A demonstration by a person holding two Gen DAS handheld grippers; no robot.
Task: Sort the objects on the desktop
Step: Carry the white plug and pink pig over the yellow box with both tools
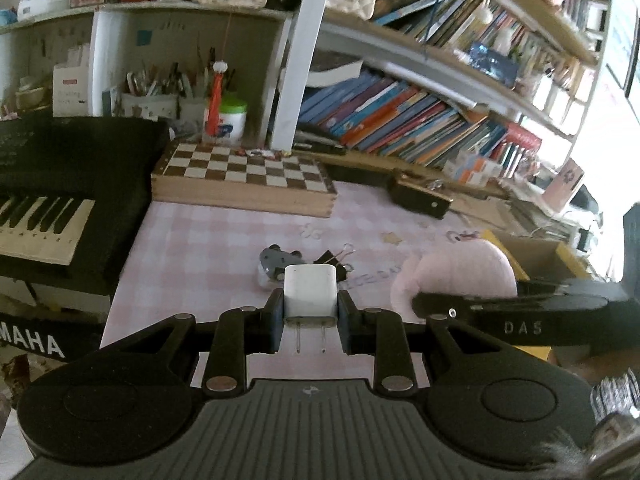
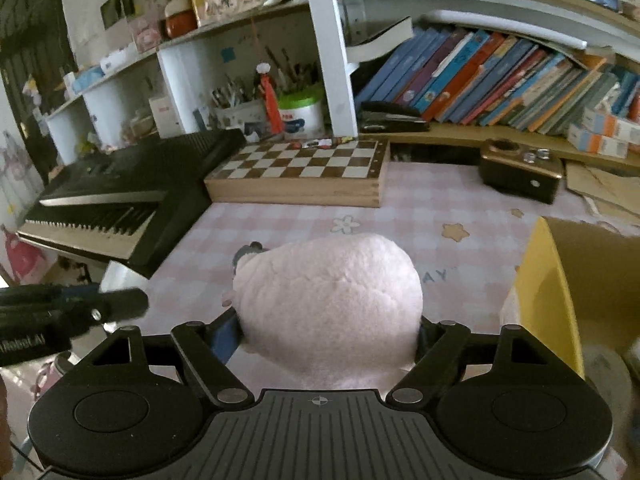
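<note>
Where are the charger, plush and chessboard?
charger [image 1: 310, 290]: left wrist view, middle of its white body, between the left gripper's pads.
plush [image 2: 330, 300]: right wrist view, middle of its pink back.
chessboard [image 2: 304, 164]: right wrist view, middle of the checkered top.

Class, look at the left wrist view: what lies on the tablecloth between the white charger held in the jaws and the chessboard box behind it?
Just beyond the white charger lie a small grey toy and a black binder clip. Then bare pink checked tablecloth runs to the chessboard box.

We count one white charger [image 1: 310, 292], one pink plush toy [image 2: 330, 304] and one chessboard [image 1: 244, 174]. We see one keyboard [image 1: 60, 200], one binder clip [image 1: 334, 260] and one yellow box [image 2: 560, 280].
</note>
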